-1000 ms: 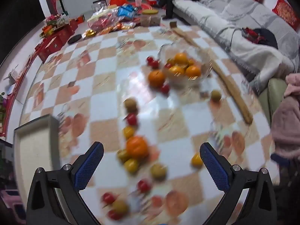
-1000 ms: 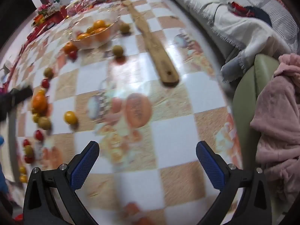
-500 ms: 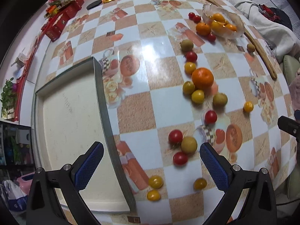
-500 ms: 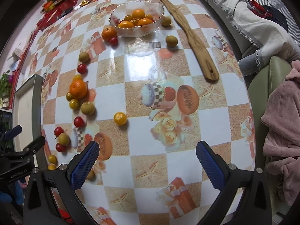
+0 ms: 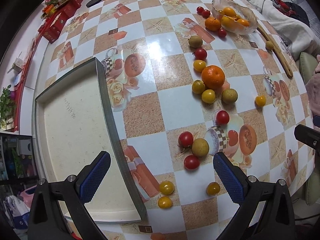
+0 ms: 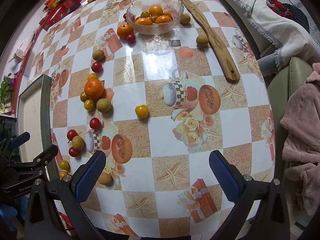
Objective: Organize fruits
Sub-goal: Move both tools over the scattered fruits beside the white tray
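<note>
Many small fruits lie loose on the checkered table: a large orange (image 5: pixel 213 76) (image 6: pixel 94 88), red cherry tomatoes such as one (image 5: pixel 186 139), yellow tomatoes like one (image 6: pixel 141 111), and brownish-green round fruits (image 5: pixel 200 147). A glass bowl (image 6: pixel 155 15) (image 5: pixel 234 19) at the far side holds several oranges. An empty rectangular tray (image 5: pixel 78 136) lies at the left. My left gripper (image 5: pixel 161 177) is open and empty above the tray's right rim. My right gripper (image 6: pixel 157 174) is open and empty above the table's near part.
A long wooden paddle (image 6: pixel 208 30) lies at the far right of the table. Red boxes and packets (image 5: pixel 60 20) crowd the far left corner. A sofa with blankets (image 6: pixel 280 20) and a pink garment (image 6: pixel 300 130) border the right edge.
Both grippers have pulled back and risen, so the views now take in the whole table. The tray has come fully into the left wrist view. Both stay open; no fruit moved.
</note>
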The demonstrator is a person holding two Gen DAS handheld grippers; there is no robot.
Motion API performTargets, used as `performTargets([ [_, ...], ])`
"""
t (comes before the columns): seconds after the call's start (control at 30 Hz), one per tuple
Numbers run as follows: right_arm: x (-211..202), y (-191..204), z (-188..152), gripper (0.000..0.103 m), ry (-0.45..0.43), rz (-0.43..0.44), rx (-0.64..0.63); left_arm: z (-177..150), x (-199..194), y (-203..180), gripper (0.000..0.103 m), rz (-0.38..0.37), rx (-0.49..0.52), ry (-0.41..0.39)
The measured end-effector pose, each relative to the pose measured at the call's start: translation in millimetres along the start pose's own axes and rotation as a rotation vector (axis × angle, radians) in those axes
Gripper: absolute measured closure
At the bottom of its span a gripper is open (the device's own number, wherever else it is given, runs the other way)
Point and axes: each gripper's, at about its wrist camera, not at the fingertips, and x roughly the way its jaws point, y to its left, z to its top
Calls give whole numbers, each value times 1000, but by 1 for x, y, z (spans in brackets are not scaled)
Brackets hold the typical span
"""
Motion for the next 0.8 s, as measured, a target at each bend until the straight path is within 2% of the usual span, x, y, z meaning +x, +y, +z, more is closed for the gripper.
performTargets([
  [0.8, 18, 3, 5, 0, 53, 13, -10, 15, 17, 0, 0, -5, -37, 25],
])
